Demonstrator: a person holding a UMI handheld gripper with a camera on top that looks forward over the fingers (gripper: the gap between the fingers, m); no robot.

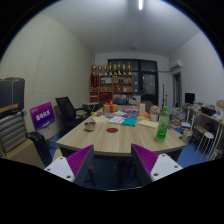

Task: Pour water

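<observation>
A green bottle (pixel 162 124) stands upright near the right end of a long wooden table (pixel 105 140), far beyond my fingers. A small dark cup or bowl (pixel 90 126) sits on the table's left part. My gripper (pixel 112 165) is held well back from the table, open, with nothing between its purple pads (pixel 79 159). The near table edge lies just ahead of the fingertips.
Papers, a pink sheet (pixel 116 128) and small items lie across the table. Black office chairs (pixel 70 108) stand at the left, with a purple sign (pixel 42 115) beside them. A shelf (pixel 112 82) lines the back wall. A desk with clutter (pixel 205 118) is at the right.
</observation>
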